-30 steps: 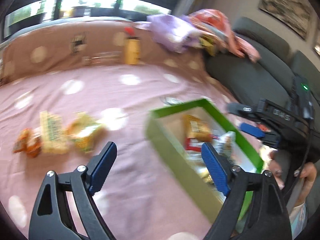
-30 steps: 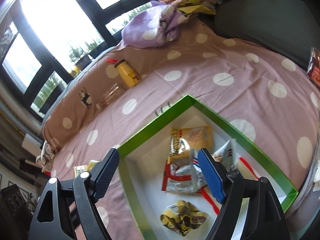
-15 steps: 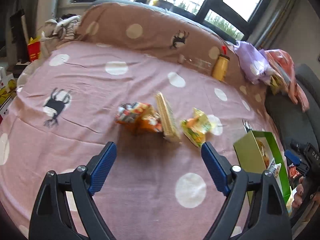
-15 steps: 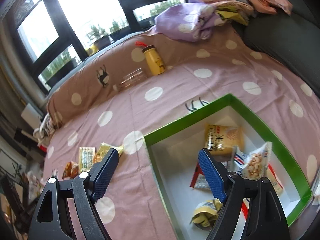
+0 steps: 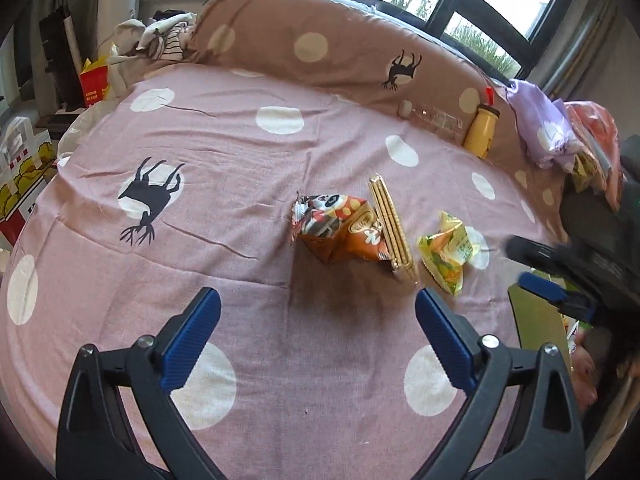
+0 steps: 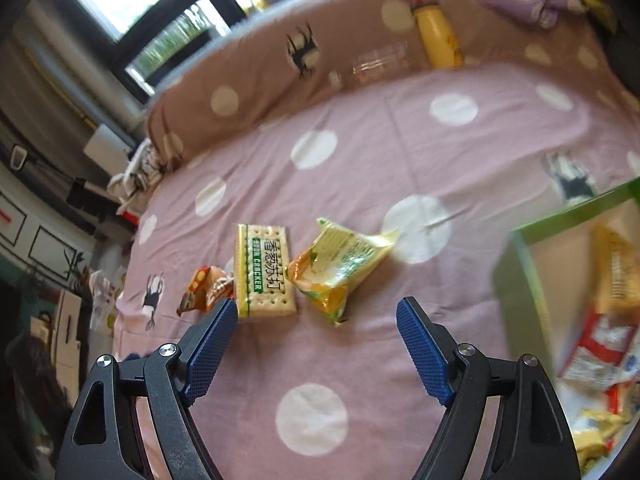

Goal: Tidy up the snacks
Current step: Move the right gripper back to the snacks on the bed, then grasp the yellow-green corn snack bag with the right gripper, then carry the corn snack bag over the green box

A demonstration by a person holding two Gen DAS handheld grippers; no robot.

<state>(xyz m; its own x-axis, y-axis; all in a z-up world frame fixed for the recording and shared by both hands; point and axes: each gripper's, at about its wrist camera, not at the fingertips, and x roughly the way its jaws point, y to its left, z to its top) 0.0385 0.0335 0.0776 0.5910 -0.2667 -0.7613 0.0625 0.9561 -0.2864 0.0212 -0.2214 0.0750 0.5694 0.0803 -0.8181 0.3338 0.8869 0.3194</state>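
Observation:
Three snacks lie together on the pink dotted cloth: an orange bag (image 5: pixel 340 228) (image 6: pixel 206 288), a yellow cracker pack (image 5: pixel 390 228) (image 6: pixel 264 270) and a yellow-green bag (image 5: pixel 448 250) (image 6: pixel 340 264). My left gripper (image 5: pixel 316 334) hovers just short of the orange bag, its jaws opening wide with nothing between them. My right gripper (image 6: pixel 316 326) stands open and empty, close in front of the cracker pack and the yellow-green bag. The green box (image 6: pixel 524 280) (image 5: pixel 536 316) at the right holds several snack packets. The right gripper's blue finger (image 5: pixel 544 288) shows at the left view's right edge.
A yellow bottle (image 5: pixel 482 130) (image 6: pixel 438 40) and a clear bottle (image 5: pixel 434 116) lie against the brown dotted bolster (image 5: pixel 320 44). Purple and orange bags (image 5: pixel 552 128) pile at the far right. A person's hand (image 5: pixel 584 364) shows at the right edge. Clutter lies beyond the cloth's left edge.
Both grippers swung left, away from the green box, toward the three loose snacks. The left gripper's jaws spread wider. The box slid to the right edge of both views.

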